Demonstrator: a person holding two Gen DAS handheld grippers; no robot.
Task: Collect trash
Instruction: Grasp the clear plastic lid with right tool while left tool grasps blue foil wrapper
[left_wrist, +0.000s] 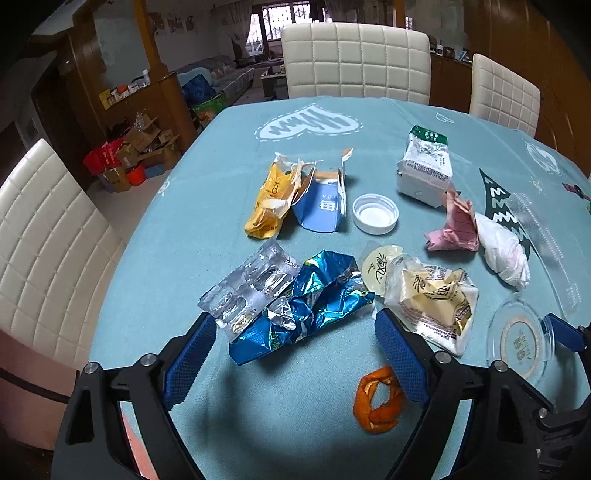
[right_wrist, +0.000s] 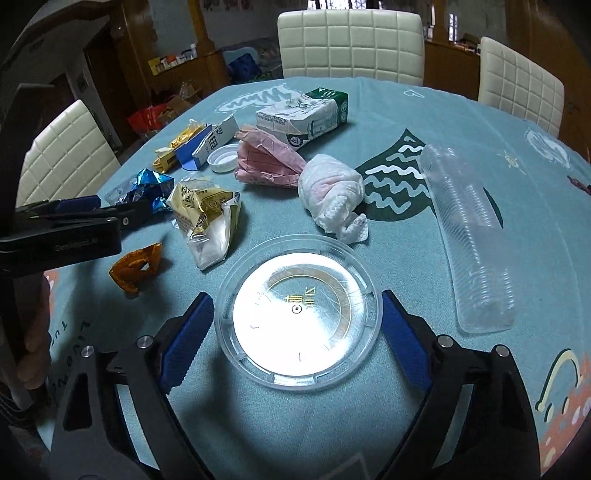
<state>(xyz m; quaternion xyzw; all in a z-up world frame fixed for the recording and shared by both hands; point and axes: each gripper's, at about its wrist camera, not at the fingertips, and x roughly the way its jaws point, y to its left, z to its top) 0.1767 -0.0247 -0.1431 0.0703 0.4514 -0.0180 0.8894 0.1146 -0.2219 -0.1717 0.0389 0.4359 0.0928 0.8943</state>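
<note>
Trash lies scattered on a teal tablecloth (left_wrist: 184, 229). My left gripper (left_wrist: 295, 332) is open over the cloth. A crumpled blue foil wrapper (left_wrist: 314, 306) and a silver blister pack (left_wrist: 243, 291) lie between and just beyond its fingertips, with neither pad pressing on them. An orange peel (left_wrist: 376, 398) sits by its right finger. My right gripper (right_wrist: 297, 306) is open around a round clear plastic lid (right_wrist: 299, 314) that lies flat, and its pads stand just off the rim on both sides. The left gripper (right_wrist: 140, 212) shows at the left of the right wrist view.
Farther back lie a yellow-and-cream wrapper (left_wrist: 432, 299), a white cap (left_wrist: 375, 214), a yellow pack (left_wrist: 269, 199), a blue carton (left_wrist: 321, 206), a pink wrapper (right_wrist: 266, 158), a wadded tissue (right_wrist: 332, 192), a green-and-white carton (right_wrist: 306, 114) and a clear ribbed sleeve (right_wrist: 469, 236). Cream chairs (left_wrist: 354, 59) ring the table.
</note>
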